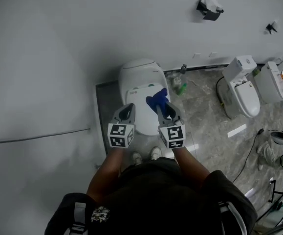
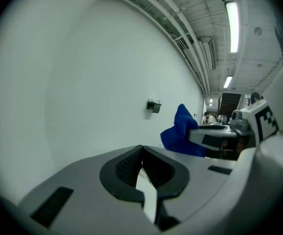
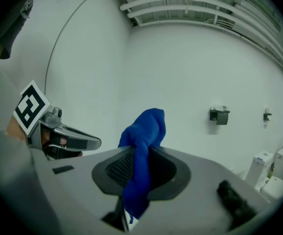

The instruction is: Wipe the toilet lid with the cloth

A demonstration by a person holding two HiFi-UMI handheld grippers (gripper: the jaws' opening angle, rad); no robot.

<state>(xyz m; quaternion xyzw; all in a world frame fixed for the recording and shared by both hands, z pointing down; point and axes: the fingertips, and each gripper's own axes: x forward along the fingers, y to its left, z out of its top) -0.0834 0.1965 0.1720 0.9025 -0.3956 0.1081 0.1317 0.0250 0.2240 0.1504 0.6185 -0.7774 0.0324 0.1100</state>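
Note:
In the head view both grippers are held up high above a white toilet (image 1: pixel 140 89) with its lid (image 1: pixel 143 106) down. My right gripper (image 1: pixel 166 106) is shut on a blue cloth (image 1: pixel 157 101), which bunches out past its jaws; the cloth (image 3: pixel 142 146) hangs between the pads in the right gripper view. My left gripper (image 1: pixel 126 110) is shut with nothing in it, its jaws meeting in the left gripper view (image 2: pixel 142 161). There the cloth (image 2: pixel 181 133) and the right gripper show at the right. Both point roughly level toward the white wall.
A green bottle (image 1: pixel 179 87) stands on the marble floor right of the toilet. More white toilets (image 1: pixel 243 89) sit at the far right, with cables (image 1: pixel 251 151) on the floor. A paper holder (image 1: pixel 209 9) is fixed to the wall. My feet (image 1: pixel 146 155) stand before the toilet.

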